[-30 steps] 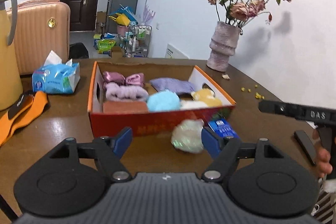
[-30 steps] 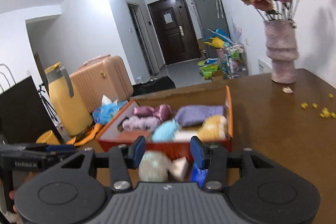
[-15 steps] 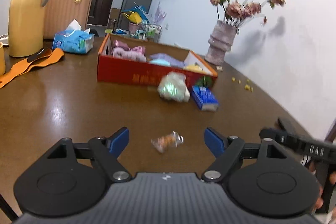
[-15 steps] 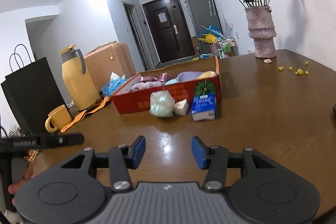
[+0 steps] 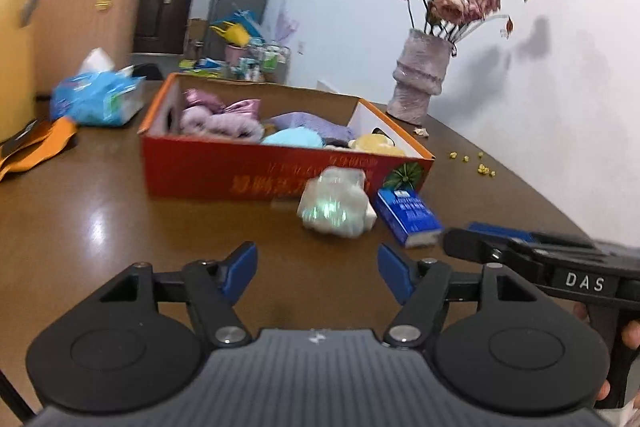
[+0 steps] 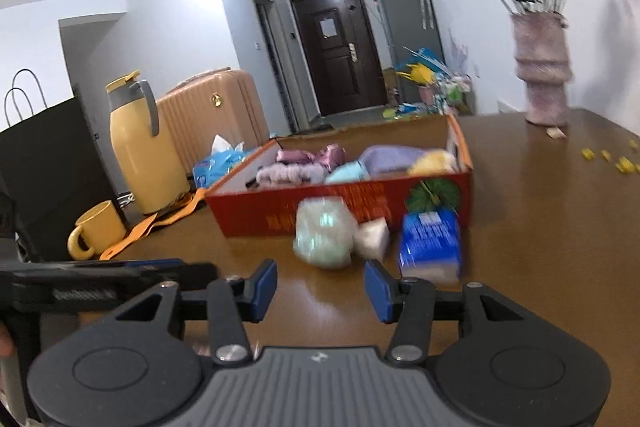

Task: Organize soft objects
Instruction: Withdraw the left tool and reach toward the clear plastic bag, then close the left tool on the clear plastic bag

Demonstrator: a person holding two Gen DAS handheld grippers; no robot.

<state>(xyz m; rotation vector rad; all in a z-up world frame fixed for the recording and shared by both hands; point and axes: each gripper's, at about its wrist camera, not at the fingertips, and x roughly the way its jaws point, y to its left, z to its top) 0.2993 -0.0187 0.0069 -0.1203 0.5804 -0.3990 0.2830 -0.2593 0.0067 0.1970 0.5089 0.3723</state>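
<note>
Approach is the step I judge to be in hand: both grippers hang above the counter (image 5: 100, 211) short of the loose items, and nothing is held. My left gripper (image 5: 316, 269) has its fingers spread wide with only bare wood between them; my right gripper (image 6: 320, 285) is likewise spread and empty.

Still outside the box are a pale green soft bundle in clear wrap (image 5: 334, 203), a small white piece (image 6: 372, 237) touching its side, and a blue tissue pack (image 5: 408, 215) just beside that. All three sit on the counter against the near wall of the red cardboard box (image 5: 224, 167), toward its right front corner. Inside the box I make out pink and lilac fabric pieces, a light blue soft ball (image 5: 292, 139), a purple cloth (image 6: 394, 157) and something yellow (image 6: 434, 161).

For the next move I would bring the right gripper forward and down over the green bundle, close gently so the wrap does not slip out, then lift it over the box wall into a free spot.

Motion blur smears the bundle, so I cannot tell what is inside the wrap. The box's near wall hides its floor and how much room remains. Printing on the box is unreadable.
</note>
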